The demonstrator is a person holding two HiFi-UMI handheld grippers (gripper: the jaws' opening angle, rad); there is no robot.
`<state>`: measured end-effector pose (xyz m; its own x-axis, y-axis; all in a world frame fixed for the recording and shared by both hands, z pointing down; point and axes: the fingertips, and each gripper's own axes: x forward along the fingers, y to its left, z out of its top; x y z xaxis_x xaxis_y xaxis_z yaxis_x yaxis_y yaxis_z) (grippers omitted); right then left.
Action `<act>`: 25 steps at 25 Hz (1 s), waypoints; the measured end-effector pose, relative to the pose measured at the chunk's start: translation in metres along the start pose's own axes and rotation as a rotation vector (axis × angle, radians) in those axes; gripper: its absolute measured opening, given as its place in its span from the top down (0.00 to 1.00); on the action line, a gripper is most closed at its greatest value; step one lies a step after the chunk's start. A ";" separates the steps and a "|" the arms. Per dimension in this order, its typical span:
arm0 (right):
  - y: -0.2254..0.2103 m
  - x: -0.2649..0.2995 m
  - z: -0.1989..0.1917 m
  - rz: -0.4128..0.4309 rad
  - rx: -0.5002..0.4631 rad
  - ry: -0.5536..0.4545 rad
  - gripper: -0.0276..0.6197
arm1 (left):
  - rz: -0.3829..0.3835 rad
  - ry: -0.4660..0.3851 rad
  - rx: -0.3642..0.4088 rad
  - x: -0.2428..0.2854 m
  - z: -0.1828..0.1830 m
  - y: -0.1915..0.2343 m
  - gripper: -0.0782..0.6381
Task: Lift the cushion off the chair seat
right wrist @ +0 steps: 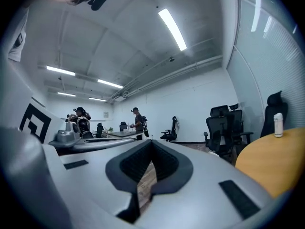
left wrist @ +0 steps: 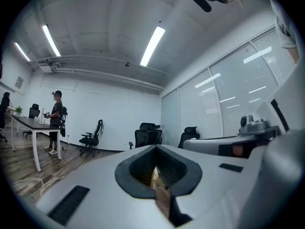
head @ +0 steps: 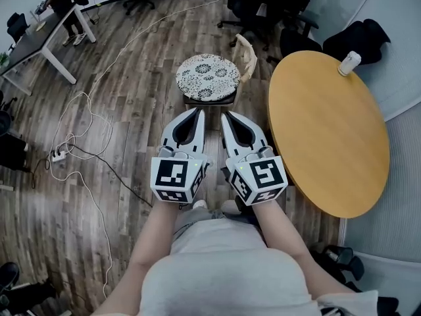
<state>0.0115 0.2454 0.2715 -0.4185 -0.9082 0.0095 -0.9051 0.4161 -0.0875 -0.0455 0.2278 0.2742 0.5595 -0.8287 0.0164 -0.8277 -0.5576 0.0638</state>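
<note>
Left gripper (head: 197,112), right gripper (head: 225,116) closed; cushion (head: 208,76) hides chair (head: 248,55) seat

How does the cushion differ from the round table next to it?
The cushion is patterned black on white; the table is plain yellow wood. The cushion is far smaller than the table. The cushion lies on a chair; the table bears a white bottle. Both are round.

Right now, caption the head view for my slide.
Left gripper and right gripper, both shut, side by side short of the patterned cushion on the chair beside a round table.
</note>
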 end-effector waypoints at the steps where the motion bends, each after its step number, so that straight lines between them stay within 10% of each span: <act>1: 0.003 0.004 -0.001 0.000 0.001 0.005 0.92 | 0.008 0.013 -0.004 0.000 -0.002 0.007 0.89; 25: -0.021 0.109 -0.021 0.027 0.025 0.056 0.92 | -0.025 0.144 -0.220 0.083 -0.033 0.096 0.89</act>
<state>-0.0169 0.1389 0.2953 -0.4467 -0.8925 0.0629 -0.8917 0.4384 -0.1131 -0.0768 0.1076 0.3148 0.5934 -0.7901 0.1534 -0.7928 -0.5410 0.2807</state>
